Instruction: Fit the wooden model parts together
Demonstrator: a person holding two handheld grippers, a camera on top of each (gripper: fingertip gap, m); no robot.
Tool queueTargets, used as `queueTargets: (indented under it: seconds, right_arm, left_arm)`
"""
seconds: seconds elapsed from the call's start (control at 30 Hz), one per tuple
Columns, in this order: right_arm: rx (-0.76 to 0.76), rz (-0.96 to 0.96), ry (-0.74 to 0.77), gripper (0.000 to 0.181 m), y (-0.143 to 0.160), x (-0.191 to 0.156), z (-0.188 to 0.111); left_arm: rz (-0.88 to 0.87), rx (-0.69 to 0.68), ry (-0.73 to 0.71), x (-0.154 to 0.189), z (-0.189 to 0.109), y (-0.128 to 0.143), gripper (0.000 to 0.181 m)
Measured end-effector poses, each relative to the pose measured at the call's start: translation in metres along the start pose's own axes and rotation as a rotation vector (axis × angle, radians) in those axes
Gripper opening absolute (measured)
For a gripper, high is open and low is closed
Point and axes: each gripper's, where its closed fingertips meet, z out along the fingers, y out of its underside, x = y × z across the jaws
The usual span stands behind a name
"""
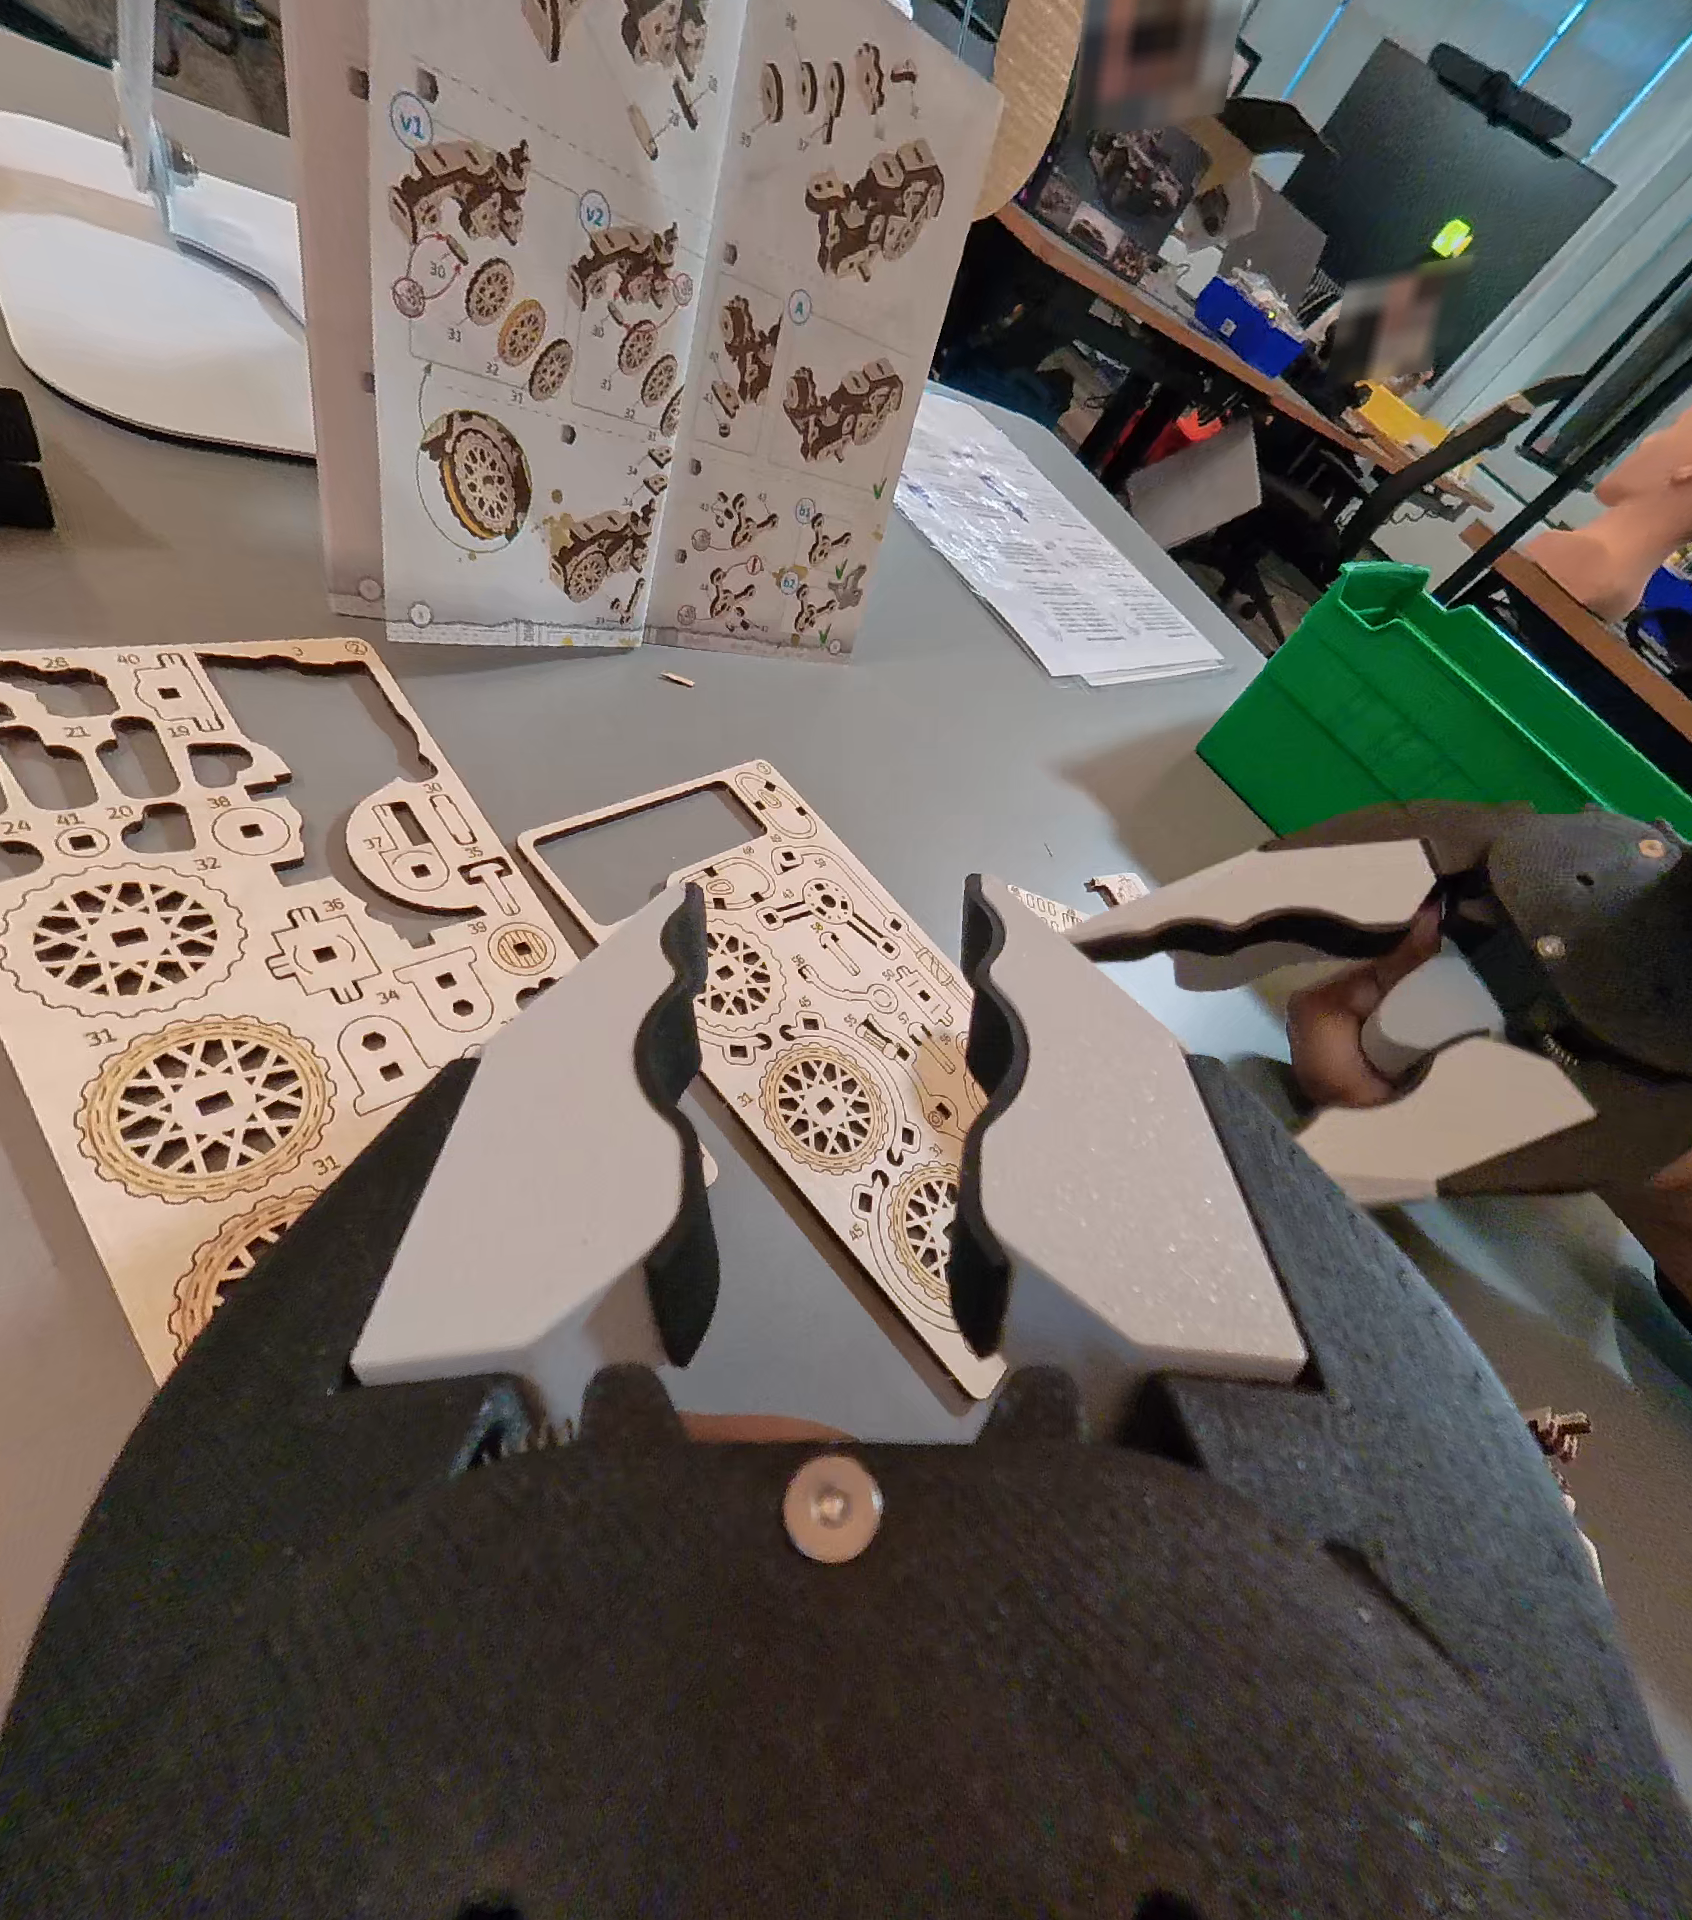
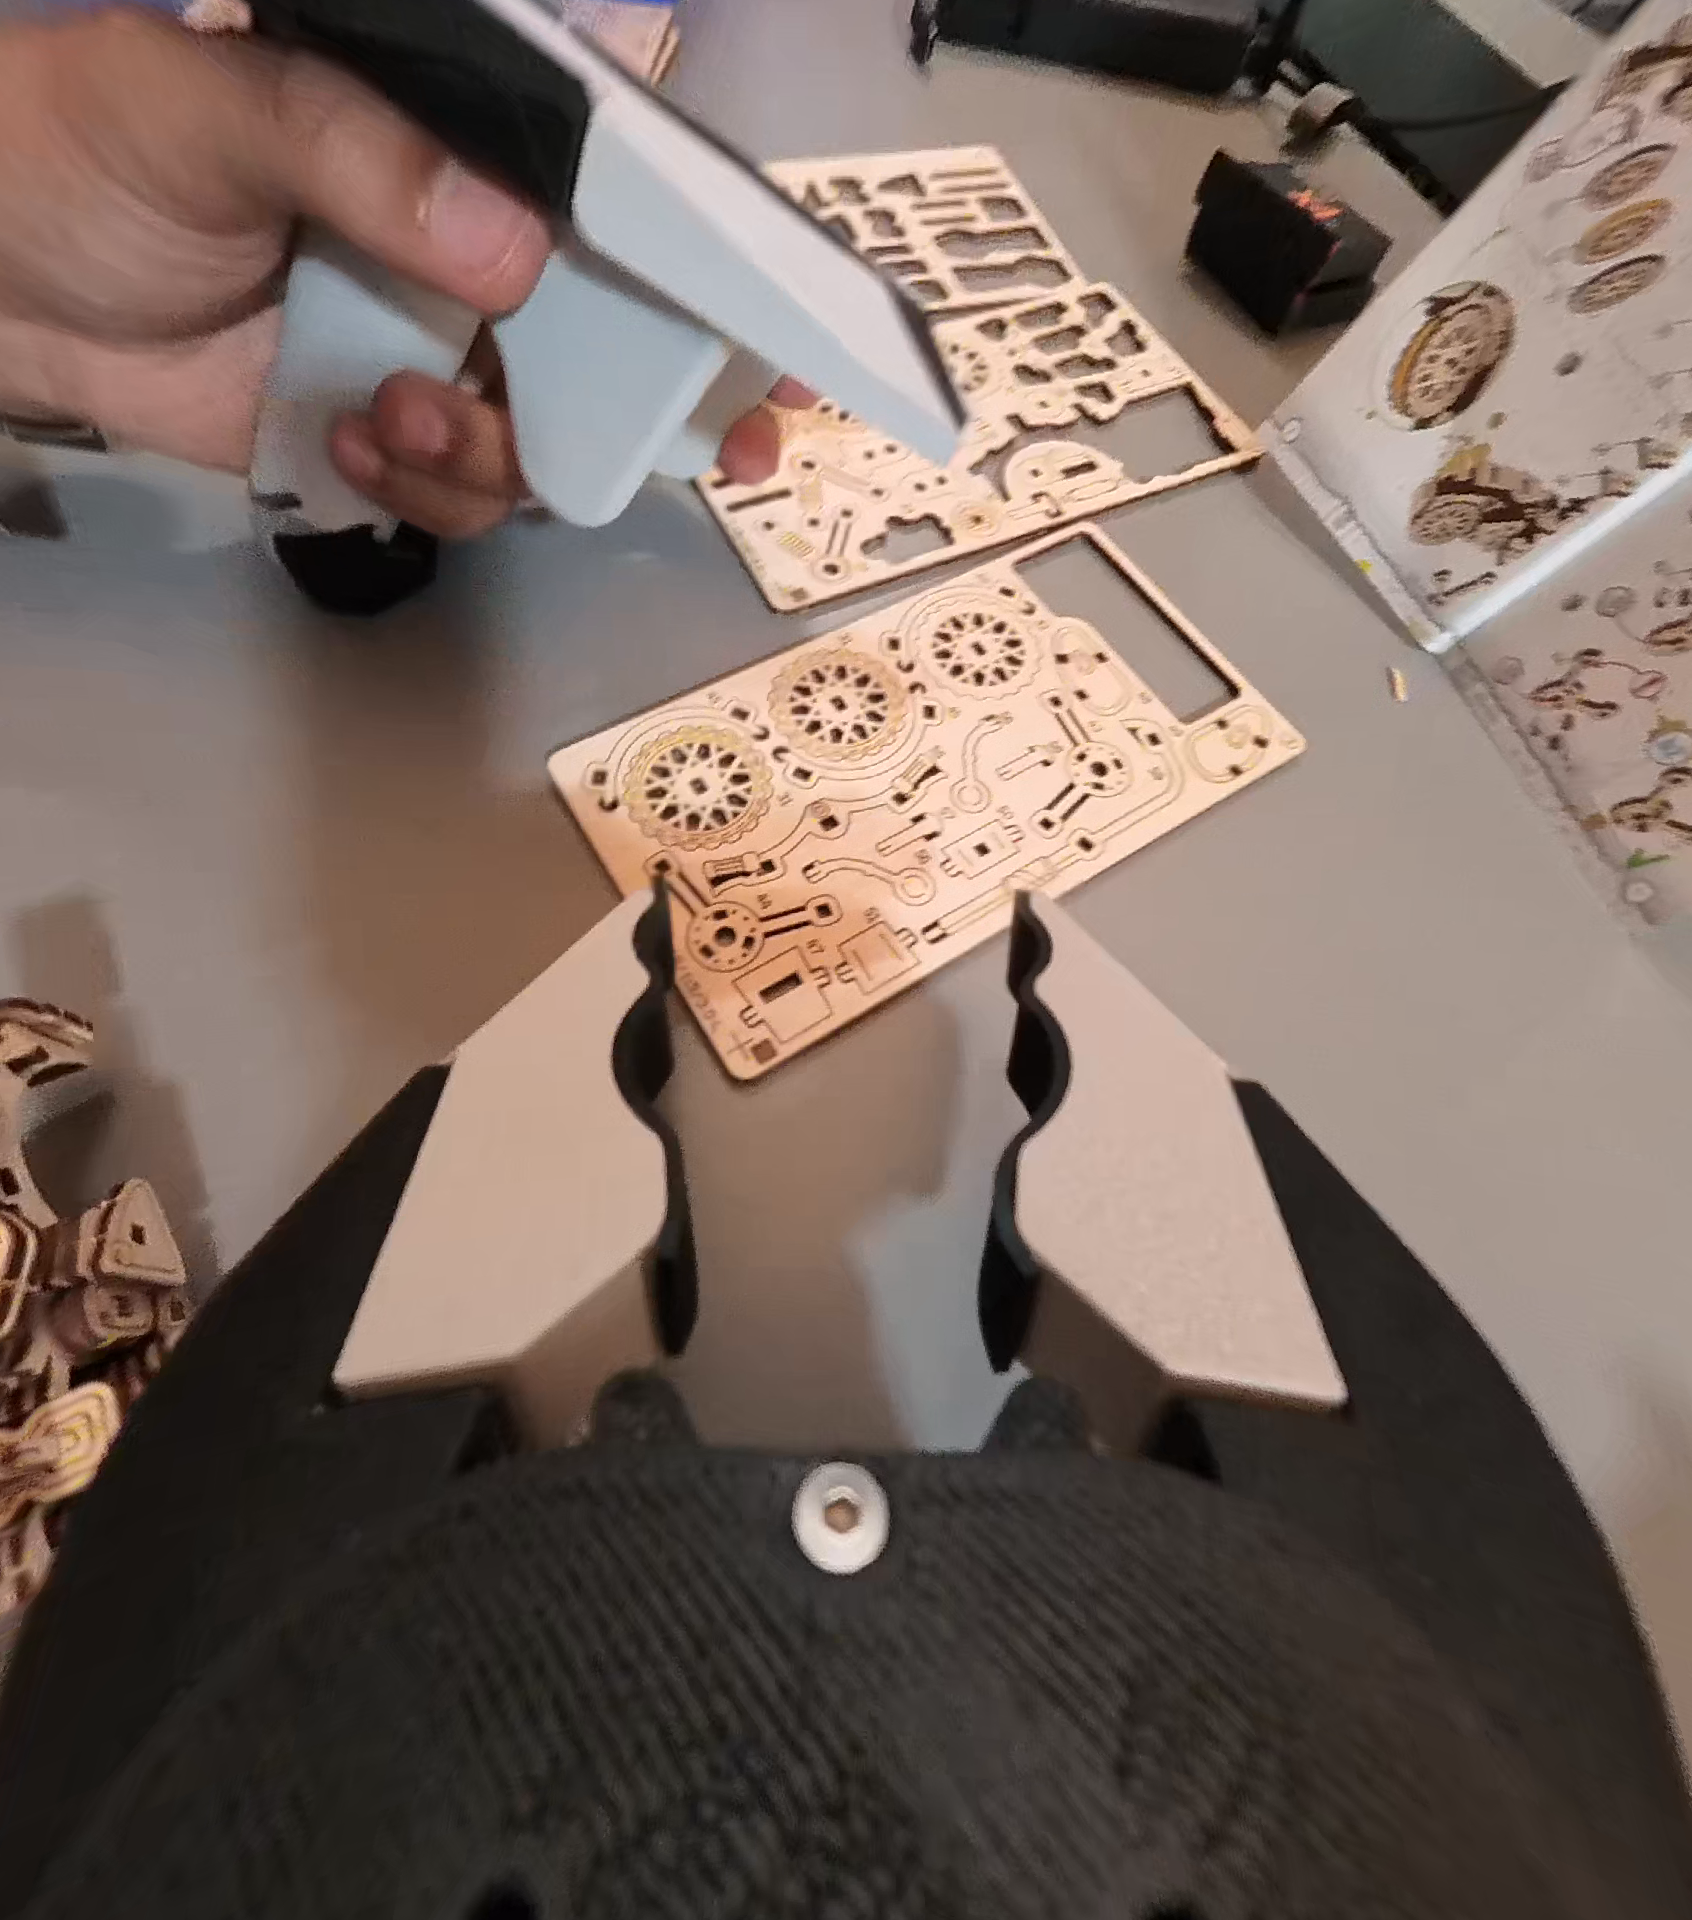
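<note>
The small wooden sheet, laser-cut with spoked wheels and link parts not yet pressed out, lies flat on the grey table just ahead of both grippers; in the right wrist view it sits at 12 o'clock of the right gripper, whose jaws stand wide and hold nothing. The left gripper hovers over the same sheet, likewise wide and empty. A larger sheet, many of its cells already vacant, lies at 9 o'clock of the small one in the left wrist view. A partly built wooden model rests at 8 o'clock in the right wrist view, well apart from the sheets. Likely hazards, as a judgement: the thin sheet offers little edge to pinch and may slide on the smooth tabletop; a fine part may snap at its tabs if pressed out unevenly; a freed piece could skip away unseen; the two grippers, converging on one sheet, may collide. The folded instruction leaflet stands upright at 12 o'clock, a white stand base at 10 o'clock, and a green bin at 2 o'clock. Beyond lies a workshop with cluttered benches and a dark screen.
</note>
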Motion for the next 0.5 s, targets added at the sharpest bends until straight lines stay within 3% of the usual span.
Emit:
queueTargets:
  seconds: [0.17,0.5]
  right_arm:
    - [0.029,0.095,-0.016,0.061,0.0002,0.0113,-0.0076]
    - [-0.044,0.008,0.0,0.059,0.0085,0.0033,0.0]
  left_arm:
    - [-0.01,-0.007,0.008,0.0006,0.0004,0.0013,0.047]
    - [-0.025,-0.019,0.021,0.0021,0.0013,0.0035,0.047]
